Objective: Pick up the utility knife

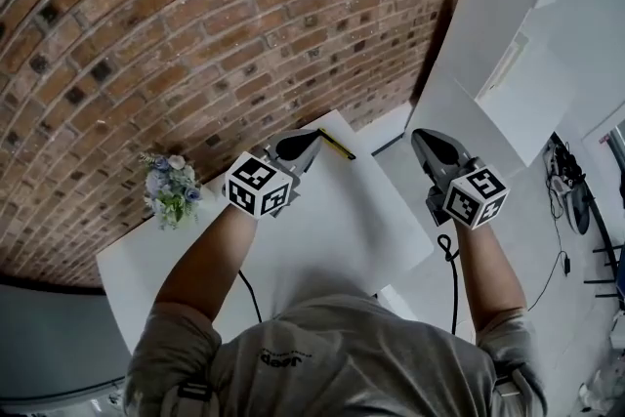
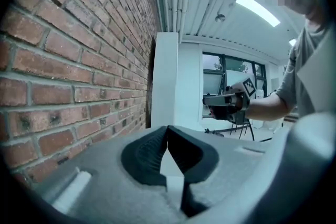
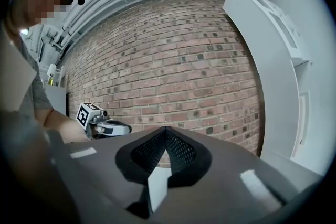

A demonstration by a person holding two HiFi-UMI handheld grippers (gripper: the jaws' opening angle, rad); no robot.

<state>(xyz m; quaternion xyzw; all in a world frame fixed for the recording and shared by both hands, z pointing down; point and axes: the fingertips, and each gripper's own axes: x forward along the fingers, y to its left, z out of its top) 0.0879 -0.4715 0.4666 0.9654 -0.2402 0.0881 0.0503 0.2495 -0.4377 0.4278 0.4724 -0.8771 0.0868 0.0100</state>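
Observation:
The utility knife (image 1: 338,145), slim and yellow with black, lies near the far edge of the white table (image 1: 332,229). My left gripper (image 1: 309,140) hovers just left of the knife, its jaws shut with nothing between them. My right gripper (image 1: 422,138) hangs past the table's right edge, to the right of the knife, also shut and empty. The left gripper view looks along the brick wall and shows the right gripper (image 2: 226,105) across from it; the knife is hidden there. In the right gripper view the left gripper (image 3: 102,126) shows against the bricks.
A small bouquet of pale flowers (image 1: 171,187) stands at the table's left far edge. A brick wall (image 1: 195,34) runs behind the table. White cabinets (image 1: 518,34) stand to the right. A cable (image 1: 449,254) hangs beside the table's right edge.

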